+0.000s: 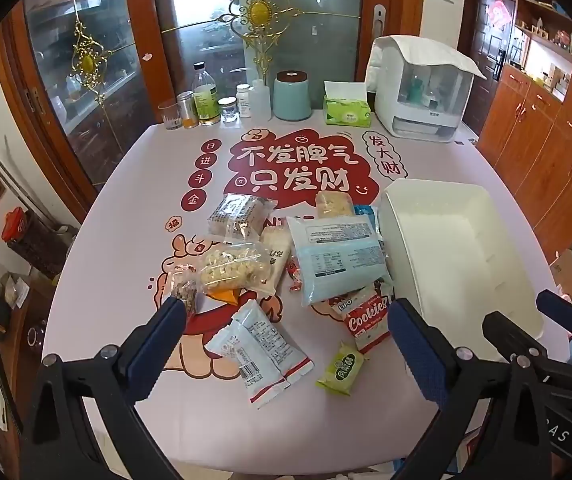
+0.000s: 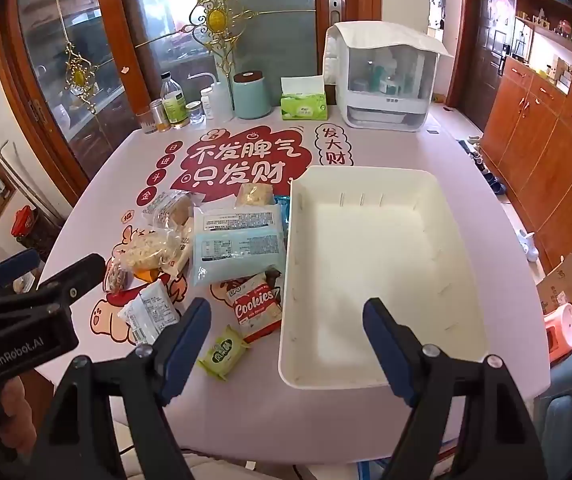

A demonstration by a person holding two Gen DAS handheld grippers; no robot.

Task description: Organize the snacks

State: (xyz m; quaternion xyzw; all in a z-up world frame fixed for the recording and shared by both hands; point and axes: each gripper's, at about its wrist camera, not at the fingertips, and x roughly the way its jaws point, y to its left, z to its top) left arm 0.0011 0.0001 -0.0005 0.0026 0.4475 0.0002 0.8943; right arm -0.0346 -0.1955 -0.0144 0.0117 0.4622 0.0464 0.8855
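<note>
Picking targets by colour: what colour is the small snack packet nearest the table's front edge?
Light green, with a darker green label: the small snack packet; clearest in the left wrist view.

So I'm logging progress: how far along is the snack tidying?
Nothing looks done: the white rectangular plastic bin is empty. Nothing is in hand; left gripper and right gripper both hang open. Left: every packet, including the red Cookies pack and small green wrapped snack, lies on the table.

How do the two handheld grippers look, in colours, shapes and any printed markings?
Both grippers are black, with angular arms fixed by silver rivets. The left gripper and the right gripper each carry two long, dark-blue textured finger pads. The left gripper's black body reads "GenRobot.AI" in the right wrist view.
</note>
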